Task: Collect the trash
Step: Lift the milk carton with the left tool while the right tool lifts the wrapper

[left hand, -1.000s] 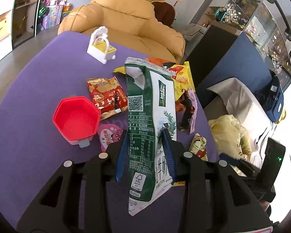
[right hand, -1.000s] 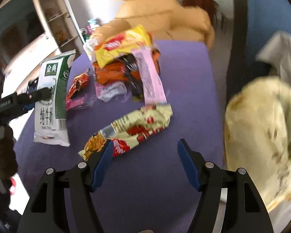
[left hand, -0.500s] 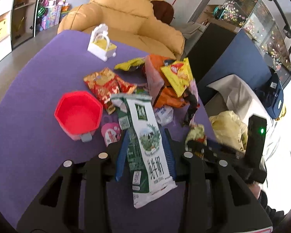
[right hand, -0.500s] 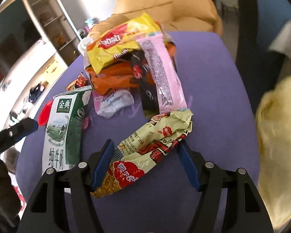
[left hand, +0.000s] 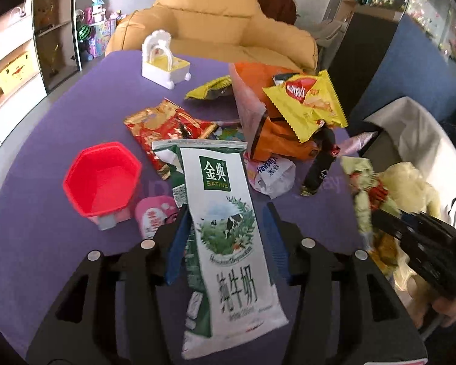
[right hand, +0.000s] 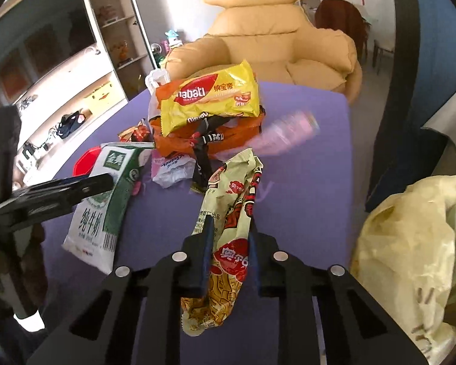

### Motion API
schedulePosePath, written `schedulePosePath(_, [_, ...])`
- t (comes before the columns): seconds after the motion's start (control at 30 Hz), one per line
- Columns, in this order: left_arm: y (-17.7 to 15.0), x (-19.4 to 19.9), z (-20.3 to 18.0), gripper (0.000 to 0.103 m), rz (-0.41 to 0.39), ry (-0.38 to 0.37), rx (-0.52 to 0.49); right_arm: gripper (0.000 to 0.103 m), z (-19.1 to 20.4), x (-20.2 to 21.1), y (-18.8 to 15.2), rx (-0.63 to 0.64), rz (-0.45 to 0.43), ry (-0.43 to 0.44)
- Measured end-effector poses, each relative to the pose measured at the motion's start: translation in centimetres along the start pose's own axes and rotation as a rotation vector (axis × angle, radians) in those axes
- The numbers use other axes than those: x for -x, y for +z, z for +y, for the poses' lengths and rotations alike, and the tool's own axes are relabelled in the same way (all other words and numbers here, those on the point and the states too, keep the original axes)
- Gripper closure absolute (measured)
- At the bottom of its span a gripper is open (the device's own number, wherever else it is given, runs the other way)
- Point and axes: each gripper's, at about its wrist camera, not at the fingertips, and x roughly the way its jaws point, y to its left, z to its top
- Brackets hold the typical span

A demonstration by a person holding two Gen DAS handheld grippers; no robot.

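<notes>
Right tool (right hand: 228, 249) has just been closing & now pinches pale-yellow crinkled noodle wrapper (right hand: 231, 213), long axis running away along its fingers. Yellowish plastic trash bag (right hand: 410, 243) sits just to its right, nearer this hand. Left tool (left hand: 225, 237), jaws just widening, straddles green-white milk carton (left hand: 228, 228) lying on purple table (left hand: 45, 228); beige armchair (left hand: 215, 24) behind.

Wrapper pile (right hand: 209, 115) blocks the surface (right hand: 313, 182) at 12 o'clock; milk carton (right hand: 106, 194) obstructs 9 o'clock; bare lane open toward 1 o'clock.
</notes>
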Motion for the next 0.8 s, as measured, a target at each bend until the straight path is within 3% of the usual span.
schedulePosePath(0.1, [0.3, -0.8, -0.2, 0.057, 0.016, 0.013, 0.003, 0.082, -0.3, 1.3, -0.5, 0.013, -0.013, 0.02])
schedulePosePath(0.13, [0.4, -0.6, -0.2, 0.065, 0.012, 0.012, 0.001, 0.082, -0.2, 1.6, -0.5, 0.021, -0.021, 0.024])
schedulePosePath(0.17, [0.4, -0.4, -0.2, 0.08, 0.01, 0.017, -0.004, 0.082, 0.0, 2.0, -0.5, 0.032, -0.029, 0.028])
schedulePosePath(0.23, [0.5, 0.2, -0.1, 0.085, 0.011, -0.013, -0.014, 0.082, 0.4, 3.1, -0.4, 0.06, -0.053, 0.03])
schedulePosePath(0.47, [0.8, 3.4, 0.7, 0.089, -0.045, -0.059, -0.012, 0.082, 1.7, 5.5, 0.8, 0.161, -0.111, 0.003])
schedulePosePath(0.7, [1.5, 6.3, -0.1, 0.094, -0.131, -0.095, -0.058, 0.082, 1.1, 6.9, 1.3, 0.136, -0.156, 0.003])
schedulePosePath(0.8, [1.3, 5.4, -0.3, 0.094, -0.116, -0.106, -0.068, 0.082, 0.8, 6.6, 0.8, 0.124, -0.143, 0.006])
